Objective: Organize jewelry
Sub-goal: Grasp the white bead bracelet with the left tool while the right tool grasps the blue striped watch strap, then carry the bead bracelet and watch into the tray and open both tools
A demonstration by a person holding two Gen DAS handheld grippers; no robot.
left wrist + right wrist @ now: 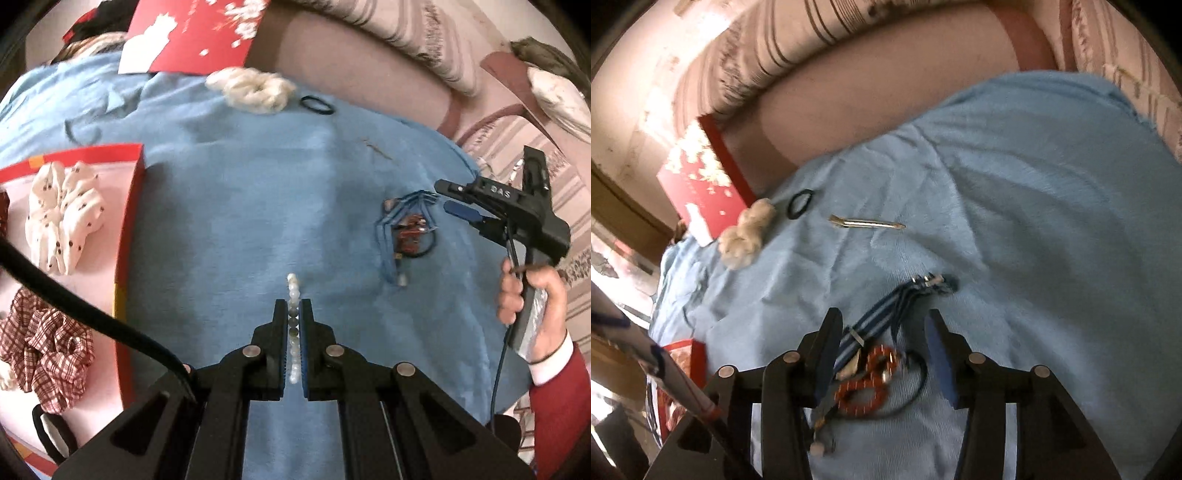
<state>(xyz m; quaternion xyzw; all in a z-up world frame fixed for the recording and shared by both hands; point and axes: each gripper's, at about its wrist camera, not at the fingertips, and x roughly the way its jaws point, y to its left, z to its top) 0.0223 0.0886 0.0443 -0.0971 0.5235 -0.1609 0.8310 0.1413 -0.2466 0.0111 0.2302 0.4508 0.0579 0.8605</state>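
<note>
My left gripper is shut on a strand of white beads with a few dark ones, held above the blue cloth. The strand pokes out past the fingertips and runs back between the pads. My right gripper stands open over a small heap of jewelry: blue striped cords, a red beaded bracelet and a thin black loop. Neither pad presses on the heap. In the left wrist view a hand holds the right gripper just right of that heap.
An open red box at the left holds a white dotted scrunchie and a red checked scrunchie. Its red lid leans at the back beside a cream fluffy scrunchie, a black hair tie and a metal hair clip.
</note>
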